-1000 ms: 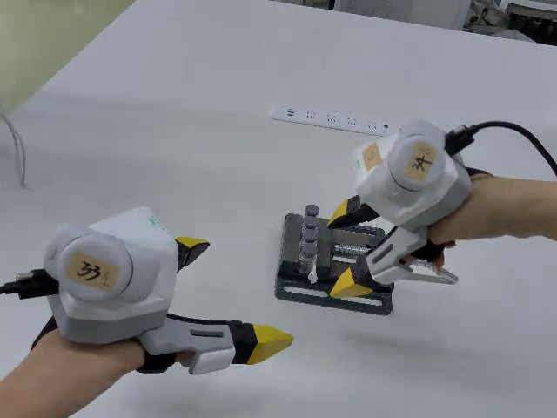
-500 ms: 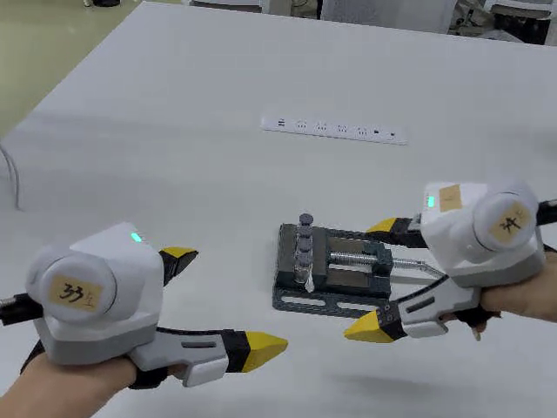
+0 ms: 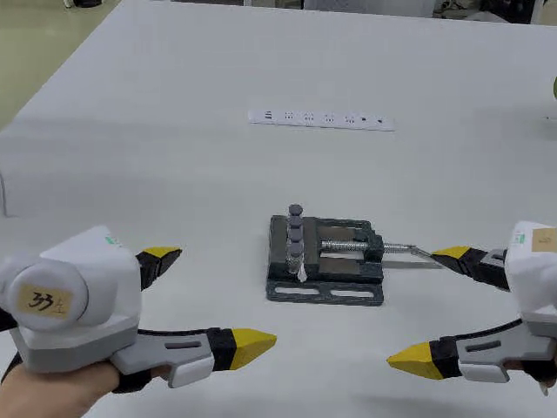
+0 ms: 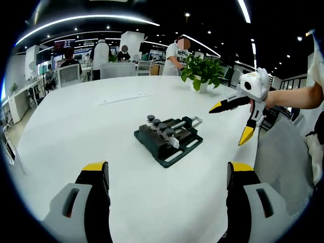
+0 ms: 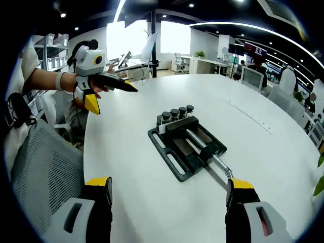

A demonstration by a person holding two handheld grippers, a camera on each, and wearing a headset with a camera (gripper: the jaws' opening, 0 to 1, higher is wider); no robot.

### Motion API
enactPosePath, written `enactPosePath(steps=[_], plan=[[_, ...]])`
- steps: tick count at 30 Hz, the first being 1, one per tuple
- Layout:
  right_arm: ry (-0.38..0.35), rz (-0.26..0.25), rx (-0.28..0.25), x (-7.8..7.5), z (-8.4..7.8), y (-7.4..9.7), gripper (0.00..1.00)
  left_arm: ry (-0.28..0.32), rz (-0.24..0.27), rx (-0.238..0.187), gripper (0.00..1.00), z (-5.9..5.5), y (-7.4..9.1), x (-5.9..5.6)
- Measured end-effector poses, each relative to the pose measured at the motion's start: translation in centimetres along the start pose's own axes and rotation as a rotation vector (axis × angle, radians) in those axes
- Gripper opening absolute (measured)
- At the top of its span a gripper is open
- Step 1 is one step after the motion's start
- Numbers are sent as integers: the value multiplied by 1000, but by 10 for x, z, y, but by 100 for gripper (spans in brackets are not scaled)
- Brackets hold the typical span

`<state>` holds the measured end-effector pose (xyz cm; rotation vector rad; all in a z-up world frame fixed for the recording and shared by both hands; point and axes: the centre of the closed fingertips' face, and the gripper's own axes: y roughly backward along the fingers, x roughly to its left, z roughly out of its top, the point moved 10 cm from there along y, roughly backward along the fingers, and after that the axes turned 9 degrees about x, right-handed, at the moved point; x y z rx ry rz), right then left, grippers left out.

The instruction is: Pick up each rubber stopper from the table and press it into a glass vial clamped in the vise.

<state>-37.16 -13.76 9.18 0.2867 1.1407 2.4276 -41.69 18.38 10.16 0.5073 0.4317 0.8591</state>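
A dark vise (image 3: 335, 272) sits mid-table and clamps a row of several glass vials (image 3: 295, 241), each with a grey rubber stopper in its mouth. In the left gripper view the vise (image 4: 167, 139) lies ahead with the capped vials (image 4: 161, 128) along its near jaw. From the other side the vise (image 5: 188, 145) and vials (image 5: 175, 114) face the right gripper. My left gripper (image 3: 216, 299) is open at the lower left, well short of the vise. My right gripper (image 3: 431, 306) is open at the lower right, empty too.
A white power strip (image 3: 320, 119) lies on the table beyond the vise. The vise's screw handle (image 3: 416, 253) sticks out to the right. A potted plant (image 4: 203, 71) stands at the table's far edge. Mesh chairs (image 5: 40, 174) and people surround the table.
My right gripper has pulled back from over the vise to the lower right. The left gripper has drifted slightly lower left. The head camera has shifted as well.
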Motion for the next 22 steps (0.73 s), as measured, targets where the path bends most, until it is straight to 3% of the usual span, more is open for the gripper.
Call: enactPosePath(steps=[5, 22], plan=[[-42, -11, -42, 1, -6, 6, 97, -3, -5, 0, 99, 1, 3, -4], [-106, -34, -66, 8, -18, 11, 99, -6, -6, 33, 99, -5, 4, -8]])
